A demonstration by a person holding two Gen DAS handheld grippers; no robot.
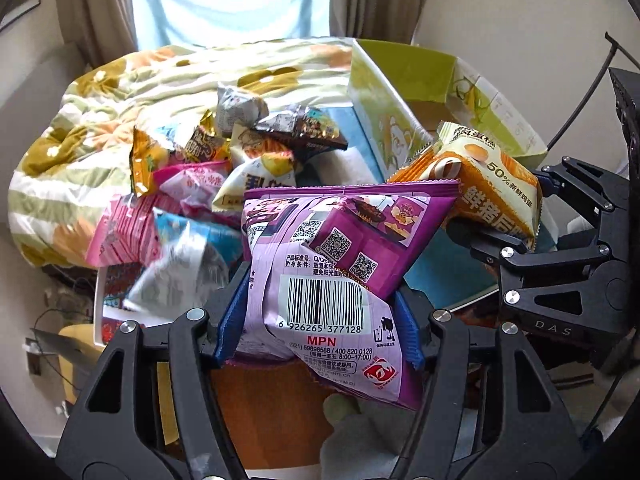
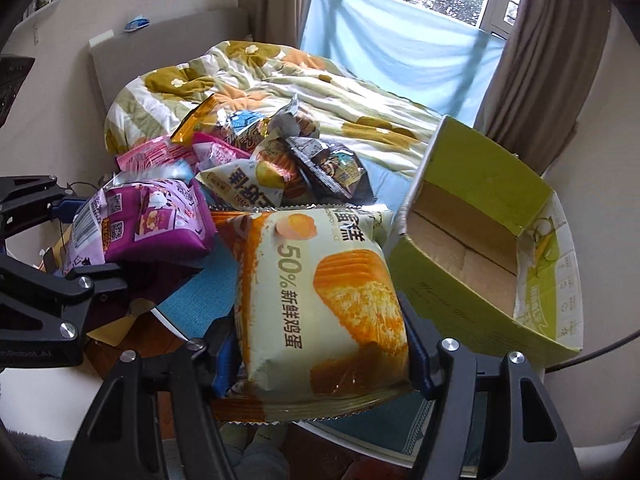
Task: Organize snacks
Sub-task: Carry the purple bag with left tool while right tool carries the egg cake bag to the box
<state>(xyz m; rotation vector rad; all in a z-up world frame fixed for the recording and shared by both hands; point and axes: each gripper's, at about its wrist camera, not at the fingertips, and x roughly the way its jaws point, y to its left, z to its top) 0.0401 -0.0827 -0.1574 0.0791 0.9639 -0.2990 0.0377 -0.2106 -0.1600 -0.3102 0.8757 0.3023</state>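
Observation:
My left gripper (image 1: 318, 320) is shut on a purple snack bag (image 1: 332, 264) with a barcode, held above the bed's near edge. It also shows in the right wrist view (image 2: 144, 224) at the left. My right gripper (image 2: 320, 356) is shut on an orange and cream egg cake packet (image 2: 320, 300), which shows in the left wrist view (image 1: 480, 184) at the right. An open green cardboard box (image 2: 472, 280) stands right of the cake packet; only its bare cardboard bottom shows inside. A pile of snack bags (image 1: 224, 160) lies on the bed behind the purple bag.
A flowered quilt (image 1: 100, 120) covers the far half of the bed, with a blue sheet (image 2: 200, 292) under the snacks. A window with curtains (image 2: 540, 60) is behind. The box also stands at the right in the left wrist view (image 1: 400, 92).

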